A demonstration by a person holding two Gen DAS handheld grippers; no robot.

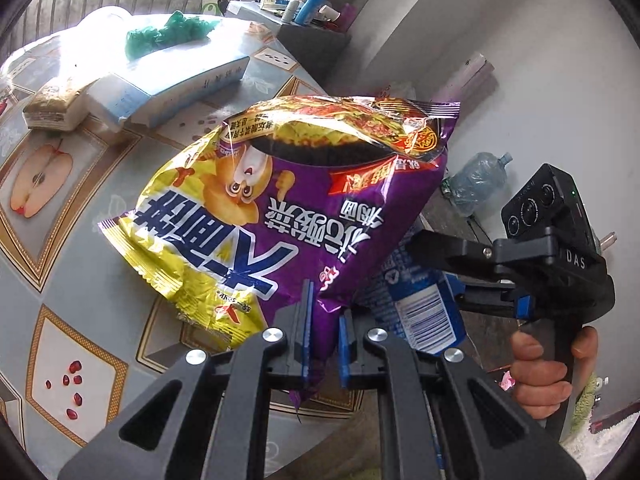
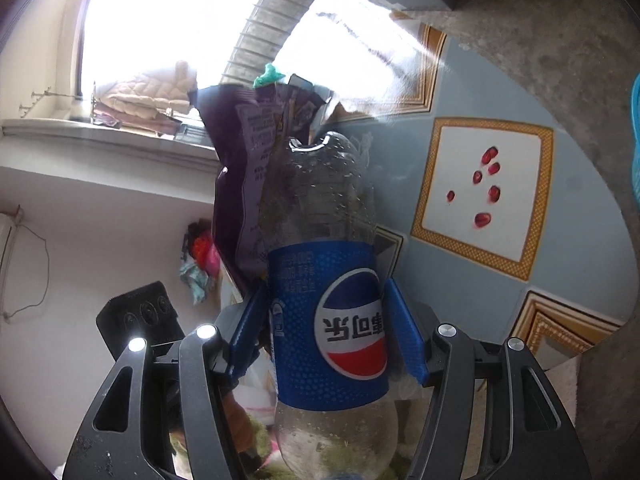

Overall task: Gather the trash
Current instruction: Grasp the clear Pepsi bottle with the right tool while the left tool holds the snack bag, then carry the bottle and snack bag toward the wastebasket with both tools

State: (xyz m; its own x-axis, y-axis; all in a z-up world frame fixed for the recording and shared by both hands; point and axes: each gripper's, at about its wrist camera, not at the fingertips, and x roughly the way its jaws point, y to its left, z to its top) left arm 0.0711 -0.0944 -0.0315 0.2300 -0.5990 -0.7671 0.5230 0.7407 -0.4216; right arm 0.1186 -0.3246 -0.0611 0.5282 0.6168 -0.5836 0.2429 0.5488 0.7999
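Crinkly purple-and-yellow foil marks the snack bag (image 1: pixel 256 216), pinched at one corner by the nearly closed left gripper (image 1: pixel 324 320) and hanging above the table (image 1: pixel 60 240) edge. Just right of it, the right gripper (image 2: pixel 326 320) clamps an empty cola bottle (image 2: pixel 328 320) across its blue label, jaws fairly wide. Both pieces seem collected; next, I judge, comes carrying them to a bin, which neither view shows.

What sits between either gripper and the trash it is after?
Nothing: the left gripper is already shut on the purple snack bag, and the right gripper on the empty cola bottle. No bin is in view.
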